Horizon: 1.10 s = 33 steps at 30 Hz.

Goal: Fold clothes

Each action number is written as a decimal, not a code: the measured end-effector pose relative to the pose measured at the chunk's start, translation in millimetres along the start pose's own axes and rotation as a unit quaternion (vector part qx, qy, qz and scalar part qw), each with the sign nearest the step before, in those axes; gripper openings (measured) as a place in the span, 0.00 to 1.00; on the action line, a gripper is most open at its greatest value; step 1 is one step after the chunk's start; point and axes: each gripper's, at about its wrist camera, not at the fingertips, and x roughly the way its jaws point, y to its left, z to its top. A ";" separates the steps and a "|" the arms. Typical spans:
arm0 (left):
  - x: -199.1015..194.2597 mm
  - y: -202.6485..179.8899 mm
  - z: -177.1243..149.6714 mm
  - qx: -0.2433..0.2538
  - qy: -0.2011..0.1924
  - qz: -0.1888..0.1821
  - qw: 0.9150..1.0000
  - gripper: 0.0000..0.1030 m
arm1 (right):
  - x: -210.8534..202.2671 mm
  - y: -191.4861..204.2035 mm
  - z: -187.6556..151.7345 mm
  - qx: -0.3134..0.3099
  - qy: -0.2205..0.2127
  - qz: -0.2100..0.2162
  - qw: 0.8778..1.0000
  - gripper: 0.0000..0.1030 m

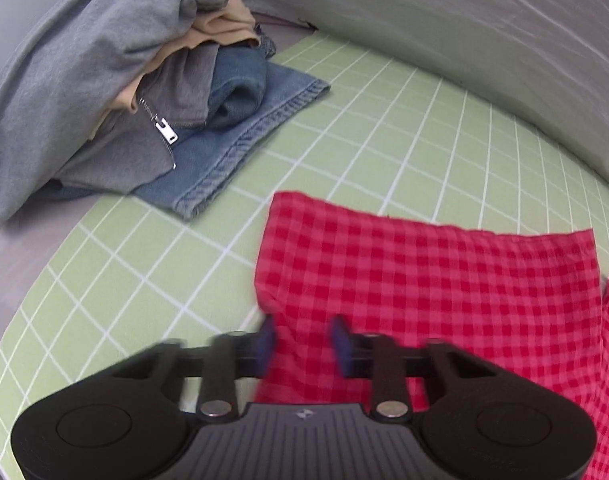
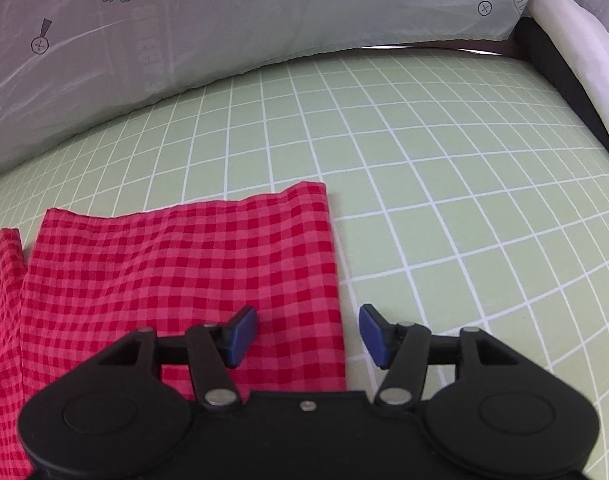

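Observation:
A red checked cloth (image 1: 424, 280) lies flat on the green gridded sheet (image 1: 364, 128). In the left wrist view my left gripper (image 1: 304, 340) hovers over the cloth's left edge. Its blue pads (image 1: 266, 344) are blurred and stand a little apart, with cloth showing in the gap. In the right wrist view the same red cloth (image 2: 184, 268) has its right edge running between the fingers of my right gripper (image 2: 308, 336). That gripper is open, its left pad (image 2: 240, 334) over the cloth and the other over bare sheet.
A pile of clothes sits at the far left: a grey garment (image 1: 84, 60), a tan one (image 1: 224, 26), grey zipped trousers (image 1: 160, 124) and blue denim (image 1: 240, 132). A pale carrot-print pillow (image 2: 224, 20) runs along the back. The bed's dark edge (image 2: 564, 72) is at far right.

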 end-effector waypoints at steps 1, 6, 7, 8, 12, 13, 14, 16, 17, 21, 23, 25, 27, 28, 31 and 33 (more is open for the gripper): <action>1.8 -0.7 2.5 0.001 -0.002 0.002 1.000 0.03 | 0.4 1.6 -0.1 -0.006 0.000 -0.005 1.000 0.55; 9.9 -1.3 13.6 -0.008 -0.010 0.002 1.000 0.01 | 0.9 5.7 1.9 -0.024 -0.005 -0.013 1.000 0.24; 11.6 -1.6 16.0 -0.010 -0.011 0.001 1.000 0.01 | 1.4 5.9 2.9 -0.027 -0.007 -0.015 1.000 0.10; 13.4 -2.8 18.4 -0.009 -0.013 0.000 1.000 0.01 | 2.7 5.7 4.3 -0.030 -0.009 -0.018 0.999 0.02; 21.2 -7.5 29.3 -0.010 -0.023 -0.005 1.000 0.01 | 9.8 3.8 12.9 -0.039 -0.018 -0.031 0.999 0.00; 23.0 -8.3 32.6 -0.015 -0.023 -0.010 1.000 0.02 | 12.3 2.9 16.3 -0.039 -0.020 -0.034 0.998 0.00; 22.5 -9.3 34.6 -0.020 -0.020 -0.016 0.999 0.02 | 15.2 1.7 20.4 -0.036 -0.021 -0.037 0.998 0.00; 21.0 -11.3 38.5 -0.031 -0.015 -0.027 0.999 0.09 | 20.8 -0.6 28.9 -0.030 -0.023 -0.043 0.998 0.00; 16.2 -12.3 37.5 -0.029 -0.015 -0.025 0.999 0.15 | 22.3 -1.4 32.9 -0.026 -0.020 -0.047 0.998 0.03; -8.9 -8.0 18.1 -0.027 -0.020 -0.018 0.999 0.66 | 6.0 -2.3 28.9 -0.014 -0.027 -0.054 0.998 0.49; -22.1 -3.4 -0.3 -0.027 -0.007 -0.020 0.999 0.74 | -6.5 -1.5 19.0 -0.008 -0.032 -0.049 0.998 0.61; -32.9 -0.4 -20.1 -0.024 0.005 -0.015 1.000 0.81 | -16.2 1.9 3.6 -0.010 -0.028 -0.040 0.999 0.69; -44.1 3.3 -43.8 -0.022 0.015 -0.005 1.000 0.86 | -24.4 6.3 -13.9 -0.016 -0.021 -0.031 0.999 0.72; -49.3 5.5 -54.8 -0.020 0.022 -0.002 1.000 0.86 | -27.8 8.6 -22.8 -0.022 -0.016 -0.030 0.999 0.73; -60.7 11.7 -87.3 -0.014 0.040 -0.003 0.999 0.86 | -40.3 11.2 -47.0 -0.029 -0.003 -0.026 0.999 0.73; -64.4 17.8 -106.7 -0.018 0.055 -0.003 0.998 0.87 | -49.9 10.1 -62.6 -0.030 0.005 -0.022 0.999 0.73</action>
